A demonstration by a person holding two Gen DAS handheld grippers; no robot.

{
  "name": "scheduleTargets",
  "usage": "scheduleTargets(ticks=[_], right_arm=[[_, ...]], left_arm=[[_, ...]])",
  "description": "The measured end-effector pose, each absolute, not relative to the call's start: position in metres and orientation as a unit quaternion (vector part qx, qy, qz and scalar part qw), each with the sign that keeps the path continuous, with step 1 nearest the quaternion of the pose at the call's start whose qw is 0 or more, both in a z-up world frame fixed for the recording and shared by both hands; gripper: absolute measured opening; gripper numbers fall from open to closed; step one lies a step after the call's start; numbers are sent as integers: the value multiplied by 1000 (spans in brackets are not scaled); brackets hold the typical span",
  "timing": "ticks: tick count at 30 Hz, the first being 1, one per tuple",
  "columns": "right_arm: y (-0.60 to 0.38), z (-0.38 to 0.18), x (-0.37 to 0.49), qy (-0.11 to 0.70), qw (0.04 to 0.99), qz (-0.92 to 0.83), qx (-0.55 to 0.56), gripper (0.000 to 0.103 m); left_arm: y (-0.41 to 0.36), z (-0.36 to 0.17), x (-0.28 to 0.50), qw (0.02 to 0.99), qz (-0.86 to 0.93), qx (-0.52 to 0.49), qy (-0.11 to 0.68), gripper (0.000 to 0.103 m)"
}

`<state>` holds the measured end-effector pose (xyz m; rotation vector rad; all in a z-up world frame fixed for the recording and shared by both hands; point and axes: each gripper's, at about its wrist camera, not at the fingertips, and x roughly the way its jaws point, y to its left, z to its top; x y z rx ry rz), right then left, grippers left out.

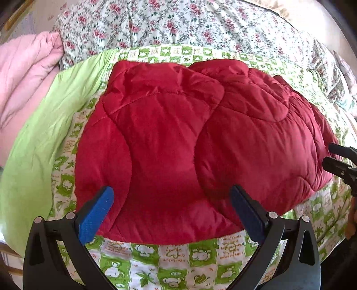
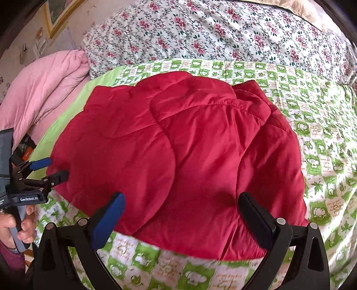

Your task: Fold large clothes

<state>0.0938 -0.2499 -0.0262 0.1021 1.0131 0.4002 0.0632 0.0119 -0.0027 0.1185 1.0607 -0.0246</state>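
We are in a home bedroom. We see a bed (image 2: 290,93) spread with a green patterned sheet, a floral quilt (image 2: 212,29), a folded pink blanket (image 2: 44,93) and a framed picture (image 2: 60,13) on the wall.

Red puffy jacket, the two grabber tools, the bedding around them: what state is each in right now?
Red jacket: folded into a bundle, lying on the quilt.
Left gripper: open, empty.
Right gripper: open, empty.
Green patterned quilt: spread flat.
Pink blanket: bunched up.

Green patterned quilt (image 1: 174,258) bare along the near edge, red padded jacket (image 1: 178,138) filling the middle, pink duvet (image 1: 24,73) heaped left
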Motion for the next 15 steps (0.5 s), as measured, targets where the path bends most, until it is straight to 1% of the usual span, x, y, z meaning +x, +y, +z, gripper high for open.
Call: scheduleTargets(ticks=[15], right_arm=[[-250,-8,47,476,851,218,34,101]], left_arm=[[11,7,36,857,-9,68,510,103]])
